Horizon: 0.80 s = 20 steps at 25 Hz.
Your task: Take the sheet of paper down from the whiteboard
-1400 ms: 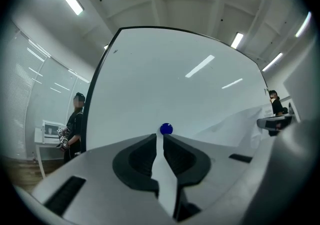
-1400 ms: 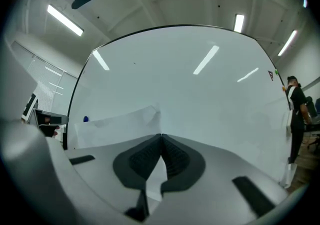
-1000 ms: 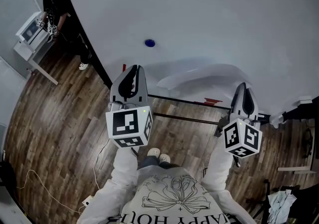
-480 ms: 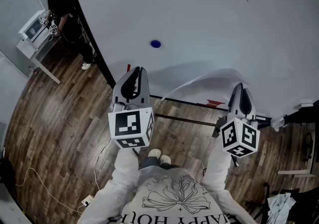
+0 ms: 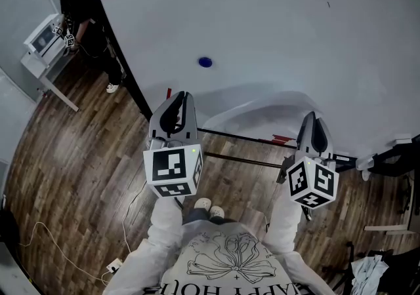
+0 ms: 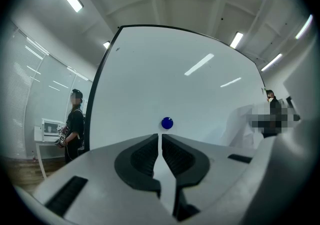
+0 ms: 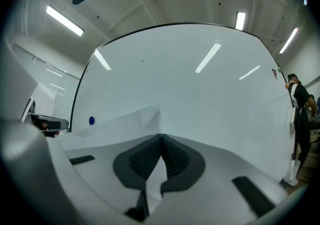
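Observation:
A white sheet of paper point(image 5: 262, 115) bows out from the whiteboard point(image 5: 262, 18) between my two grippers. My left gripper point(image 5: 182, 96) pinches its left end; the jaws show only a thin slit with paper in it point(image 6: 160, 136). My right gripper point(image 5: 314, 117) is shut on the right end point(image 7: 160, 135), and the sheet point(image 7: 120, 124) runs off to the left of it. A round blue magnet point(image 5: 205, 62) stays on the board above the sheet, just over the left jaws point(image 6: 167, 123). The left gripper view shows the sheet point(image 6: 240, 129) off to its right.
The board's tray with a red marker point(image 5: 282, 137) runs below the sheet. A person in black point(image 5: 75, 8) stands at a white desk point(image 5: 42, 38) at the far left. Another person point(image 7: 300, 104) stands by the board's right edge. A cable point(image 5: 39, 231) lies on the wooden floor.
The sheet has come further off the board and now arches between the grippers. The right gripper has drawn slightly back and left with its end. The left gripper has stayed put.

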Each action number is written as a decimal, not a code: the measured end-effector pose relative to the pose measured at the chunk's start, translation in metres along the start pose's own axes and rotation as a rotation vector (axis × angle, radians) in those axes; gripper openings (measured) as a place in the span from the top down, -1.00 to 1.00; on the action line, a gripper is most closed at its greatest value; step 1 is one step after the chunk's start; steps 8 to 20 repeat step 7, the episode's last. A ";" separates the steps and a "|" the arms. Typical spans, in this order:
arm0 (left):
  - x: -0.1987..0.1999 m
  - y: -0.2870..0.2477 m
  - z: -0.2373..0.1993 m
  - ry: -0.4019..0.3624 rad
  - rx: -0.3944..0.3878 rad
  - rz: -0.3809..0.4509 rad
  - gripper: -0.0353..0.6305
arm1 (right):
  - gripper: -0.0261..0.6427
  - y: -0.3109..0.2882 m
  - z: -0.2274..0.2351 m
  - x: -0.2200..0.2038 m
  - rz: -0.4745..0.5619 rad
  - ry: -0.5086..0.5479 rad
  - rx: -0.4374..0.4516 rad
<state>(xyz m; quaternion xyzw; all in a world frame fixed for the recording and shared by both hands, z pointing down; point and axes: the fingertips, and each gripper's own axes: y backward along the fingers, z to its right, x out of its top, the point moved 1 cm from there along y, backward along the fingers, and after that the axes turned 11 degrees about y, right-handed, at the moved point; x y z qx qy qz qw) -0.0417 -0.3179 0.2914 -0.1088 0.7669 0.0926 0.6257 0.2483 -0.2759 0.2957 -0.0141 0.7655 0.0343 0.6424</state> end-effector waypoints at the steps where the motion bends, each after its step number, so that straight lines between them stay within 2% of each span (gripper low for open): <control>1: 0.000 -0.001 0.000 0.000 -0.001 0.000 0.82 | 0.91 -0.001 -0.001 0.000 -0.002 0.001 0.001; 20: -0.002 -0.003 0.001 -0.003 -0.001 -0.005 0.82 | 0.91 -0.002 0.000 -0.002 -0.010 0.004 -0.002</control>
